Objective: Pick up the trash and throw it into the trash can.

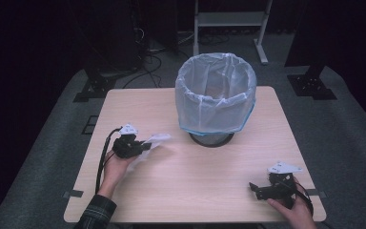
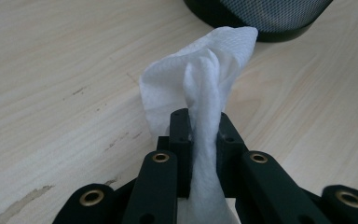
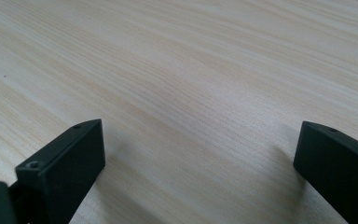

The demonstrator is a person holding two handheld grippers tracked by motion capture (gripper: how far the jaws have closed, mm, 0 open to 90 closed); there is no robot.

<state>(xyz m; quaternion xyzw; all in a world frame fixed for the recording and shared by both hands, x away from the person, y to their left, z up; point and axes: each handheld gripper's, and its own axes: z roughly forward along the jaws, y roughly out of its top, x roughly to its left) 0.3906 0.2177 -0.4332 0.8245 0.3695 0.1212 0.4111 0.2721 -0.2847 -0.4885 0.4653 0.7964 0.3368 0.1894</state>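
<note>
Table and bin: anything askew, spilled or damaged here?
Nothing spilled or tipped. The bin stands upright, its liner bag folded over the rim. The tissue is pinched in the left gripper, not loose. The right gripper is open. One blemish: scuffs in the table surface in the left gripper view.

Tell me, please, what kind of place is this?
Probably a lab or recording studio, not a home: dark curtains surround a lone wooden table, with loose cables and metal stand feet on the grey carpet.
</note>
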